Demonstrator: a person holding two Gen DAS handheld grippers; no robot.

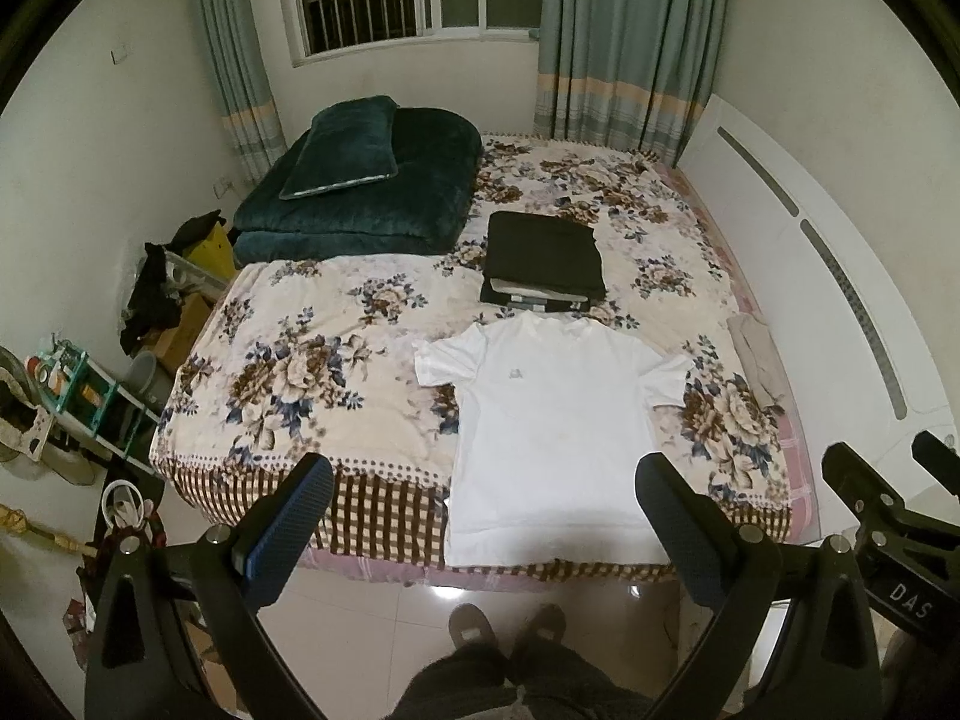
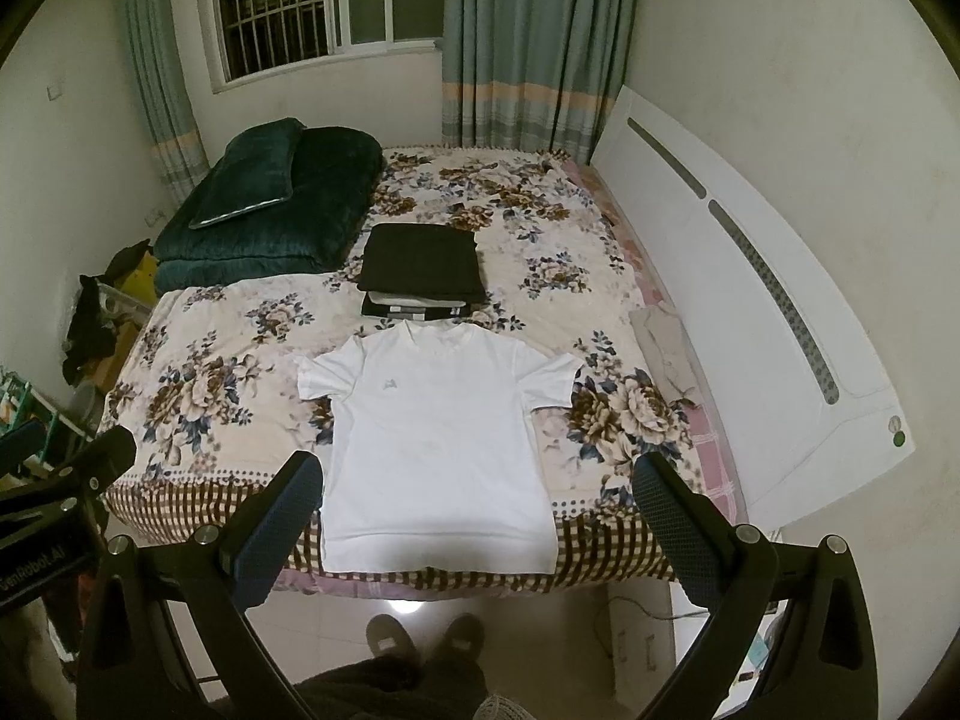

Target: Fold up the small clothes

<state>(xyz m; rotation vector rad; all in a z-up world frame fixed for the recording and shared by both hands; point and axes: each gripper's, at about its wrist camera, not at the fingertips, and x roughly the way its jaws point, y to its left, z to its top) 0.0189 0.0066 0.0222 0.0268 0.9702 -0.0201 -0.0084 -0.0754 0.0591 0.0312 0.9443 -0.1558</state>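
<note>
White T-shirt (image 2: 435, 450) with small grey chest logo (image 2: 390, 384) lies flat on floral bedspread (image 2: 198, 372).

We can read only two texts. In the left wrist view, at the lower right of the frame, the letters "DAS" stand in white on the black body of the right gripper (image 1: 900, 516). In the right wrist view, at the lower left edge of the frame, we read "enRobot.AI" in white on the black body of the left gripper (image 2: 66, 480); its first letter is cut off. The white T-shirt (image 2: 432, 450) carries a small grey logo on the chest, in the middle of the frame, but we cannot read it.
</note>
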